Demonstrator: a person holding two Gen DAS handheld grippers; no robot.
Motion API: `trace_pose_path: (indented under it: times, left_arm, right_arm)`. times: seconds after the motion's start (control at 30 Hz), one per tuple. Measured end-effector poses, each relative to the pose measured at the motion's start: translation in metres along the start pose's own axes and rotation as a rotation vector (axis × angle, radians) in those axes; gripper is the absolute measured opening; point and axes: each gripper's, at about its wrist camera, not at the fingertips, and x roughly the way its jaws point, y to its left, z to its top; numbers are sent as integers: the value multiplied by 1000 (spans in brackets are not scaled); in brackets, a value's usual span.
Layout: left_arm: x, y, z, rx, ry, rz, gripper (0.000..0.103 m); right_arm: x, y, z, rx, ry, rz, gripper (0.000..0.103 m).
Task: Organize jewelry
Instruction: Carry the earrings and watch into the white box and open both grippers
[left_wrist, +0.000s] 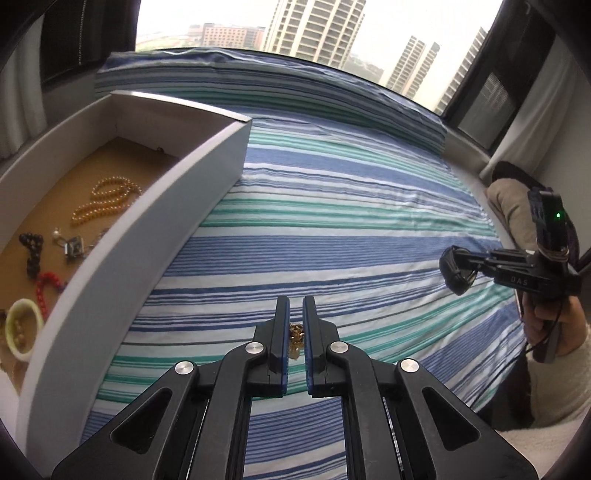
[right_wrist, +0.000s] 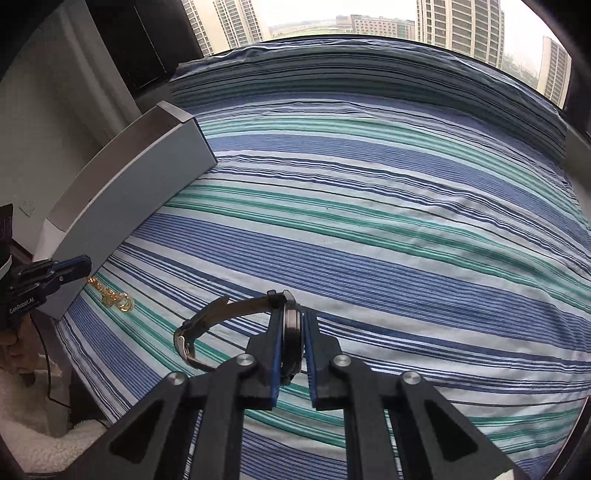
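Observation:
My left gripper (left_wrist: 296, 301) is shut on a gold chain (left_wrist: 295, 338), pinched between its blue pads above the striped bedsheet (left_wrist: 332, 206). In the right wrist view the left gripper (right_wrist: 79, 267) holds the gold chain (right_wrist: 112, 295) dangling beside the white box (right_wrist: 140, 192). My right gripper (right_wrist: 295, 312) is shut on the case of a dark wristwatch (right_wrist: 291, 328), and its strap (right_wrist: 207, 321) loops out to the left. The right gripper (left_wrist: 458, 275) hovers over the bed's right side. The white box (left_wrist: 147, 240) lies open at the left.
The box holds a gold bead strand (left_wrist: 107, 199), dark beads (left_wrist: 33, 251), red beads (left_wrist: 46, 291), a pale bangle (left_wrist: 24, 328) and a small silver piece (left_wrist: 74, 245). A beige cushion (left_wrist: 509, 206) lies off the bed's right edge. A striped pillow (left_wrist: 258, 74) sits under the window.

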Motion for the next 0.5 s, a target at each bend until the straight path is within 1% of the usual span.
trace_pose_path:
  times: [0.17, 0.33, 0.5]
  left_arm:
    - [-27, 12, 6, -20, -33, 16, 4]
    - [-60, 25, 14, -46, -69, 40, 4]
    - [-103, 53, 27, -98, -124, 70, 4]
  right_arm:
    - [1, 12, 3, 0, -17, 45, 11]
    - [-2, 30, 8, -33, -24, 70, 11]
    - [-7, 59, 29, -82, -44, 118, 11]
